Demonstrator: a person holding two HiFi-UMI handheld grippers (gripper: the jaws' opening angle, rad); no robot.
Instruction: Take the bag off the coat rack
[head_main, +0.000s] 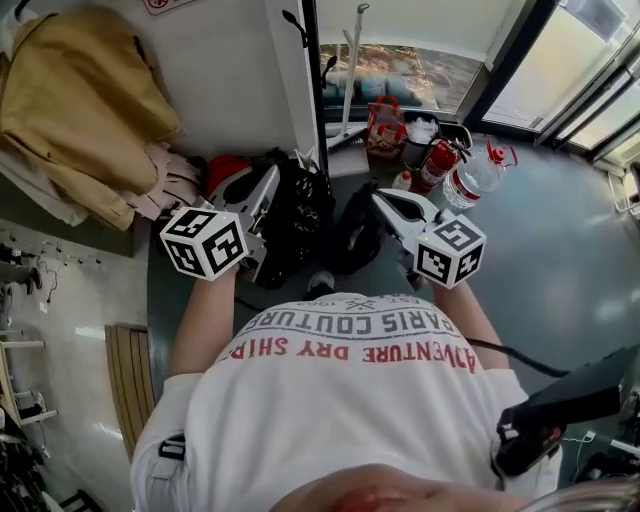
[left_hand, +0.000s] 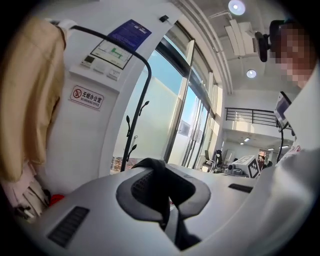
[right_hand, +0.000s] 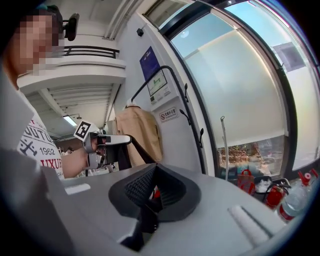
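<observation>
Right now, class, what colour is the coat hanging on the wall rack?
The coat is tan; the head view shows it best.

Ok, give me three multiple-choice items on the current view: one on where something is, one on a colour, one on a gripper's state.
1. Where does the fire extinguisher stand?
A. beside the water bottle
B. in the right gripper
C. behind the person

2. What colour is the hanging coat?
A. blue
B. tan
C. green

3. What is the left gripper doing?
A. open and empty
B. shut on the coat
C. shut on the bag strap

Answers:
1 A: the head view shows it on the floor next to the bottle.
2 B: the fabric is tan in every view.
3 C: the black strap is pinched between its jaws.
</observation>
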